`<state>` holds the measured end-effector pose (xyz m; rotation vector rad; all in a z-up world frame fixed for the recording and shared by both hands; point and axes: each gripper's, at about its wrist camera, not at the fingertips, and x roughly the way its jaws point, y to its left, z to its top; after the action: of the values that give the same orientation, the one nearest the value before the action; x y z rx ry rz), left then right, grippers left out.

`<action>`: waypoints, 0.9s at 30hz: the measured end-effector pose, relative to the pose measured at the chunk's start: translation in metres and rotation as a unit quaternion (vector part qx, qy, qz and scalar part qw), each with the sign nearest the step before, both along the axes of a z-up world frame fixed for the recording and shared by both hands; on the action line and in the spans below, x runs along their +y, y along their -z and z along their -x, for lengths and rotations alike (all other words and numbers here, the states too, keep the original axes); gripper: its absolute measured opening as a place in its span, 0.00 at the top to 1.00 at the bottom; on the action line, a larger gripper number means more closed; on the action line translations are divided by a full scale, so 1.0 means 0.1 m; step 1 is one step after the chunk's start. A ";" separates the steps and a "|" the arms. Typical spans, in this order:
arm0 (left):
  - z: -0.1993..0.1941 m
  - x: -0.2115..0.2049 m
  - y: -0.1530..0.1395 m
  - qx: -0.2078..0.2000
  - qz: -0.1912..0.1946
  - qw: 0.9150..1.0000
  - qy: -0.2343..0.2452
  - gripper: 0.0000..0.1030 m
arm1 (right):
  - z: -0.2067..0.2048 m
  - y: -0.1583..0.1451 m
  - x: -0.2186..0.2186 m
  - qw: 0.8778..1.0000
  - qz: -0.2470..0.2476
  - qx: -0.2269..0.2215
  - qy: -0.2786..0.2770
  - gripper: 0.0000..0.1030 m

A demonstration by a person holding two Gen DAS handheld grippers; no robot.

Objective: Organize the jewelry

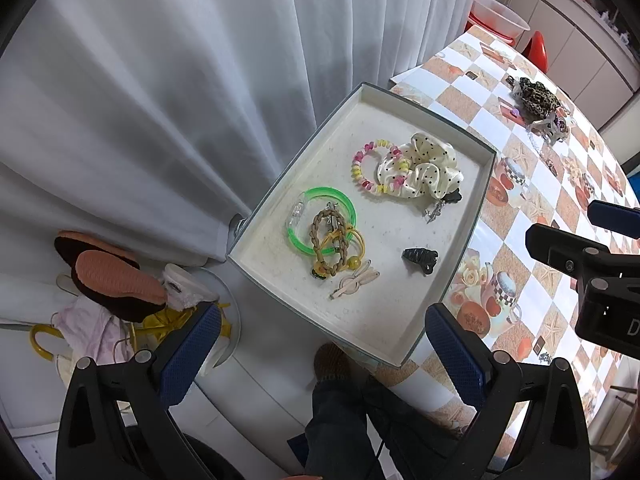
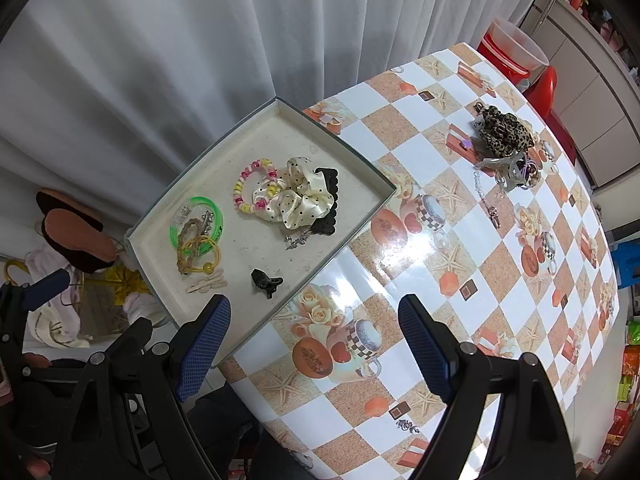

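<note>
A shallow cream box lid [image 1: 476, 216] [image 2: 372, 208] lies at the table's near left corner. In it lie a green bangle [image 1: 348, 206] [image 2: 218, 216], braided and yellow hair ties [image 1: 340, 252], a beaded bracelet [image 1: 362, 160] [image 2: 244, 184], a cream dotted scrunchie [image 1: 432, 160] [image 2: 308, 196], a black claw clip [image 1: 420, 260] [image 2: 266, 280] and a beige clip [image 1: 356, 284]. A pile with a leopard scrunchie [image 1: 538, 98] [image 2: 506, 132] lies far across the table. My left gripper [image 1: 322, 354] is open above the box's near edge. My right gripper [image 2: 316, 342] is open over the table beside the box.
The table has a checked oilcloth [image 2: 460, 264]. White curtains [image 1: 180, 80] hang behind. Slippers [image 1: 116, 276] and clutter lie on the floor at left. A pink basin [image 2: 516, 50] stands on red stools beyond the table. The person's leg [image 1: 340, 416] is below.
</note>
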<state>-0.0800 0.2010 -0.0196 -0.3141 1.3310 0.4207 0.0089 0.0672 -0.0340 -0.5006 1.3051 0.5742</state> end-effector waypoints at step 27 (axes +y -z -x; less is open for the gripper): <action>0.01 0.00 0.00 0.001 0.000 1.000 0.002 0.00 | 0.02 -0.01 0.02 1.000 -0.001 0.001 -0.004 0.15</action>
<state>-0.0813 0.2014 -0.0193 -0.3101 1.3328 0.4181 0.0071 0.0691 -0.0333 -0.5040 1.3056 0.5815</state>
